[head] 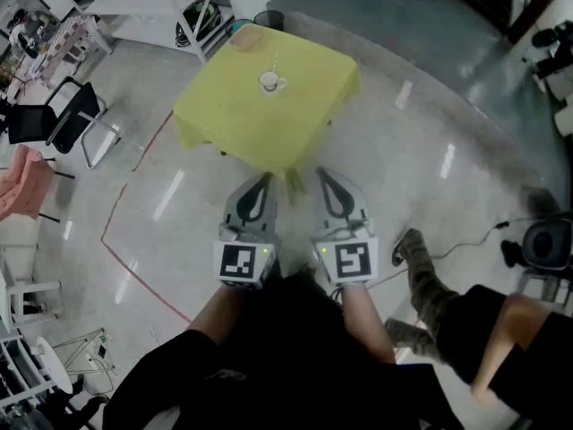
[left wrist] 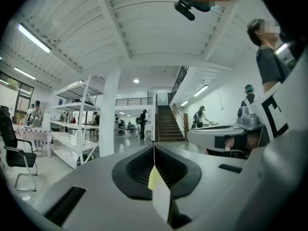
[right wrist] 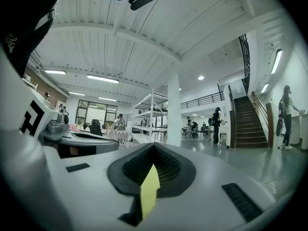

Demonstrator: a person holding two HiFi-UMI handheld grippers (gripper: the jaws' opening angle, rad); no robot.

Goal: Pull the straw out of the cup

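Nearest, at lower centre of the frame, left grey claw (head: 262, 179) and right grey claw (head: 321, 174) sit side by side, both pressed together, pinching nothing. Further up, square yellow-clothed desk (head: 313, 92) carries small white cup (head: 271, 82), thin pale straw (head: 275, 64) standing in it, well apart from both claws.

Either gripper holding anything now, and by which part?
Nothing held. Left gripper and right gripper are both shut and empty; the straw stands in the cup on the yellow table.

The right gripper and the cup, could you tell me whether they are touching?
Apart. The head view shows the right gripper well short of the cup.
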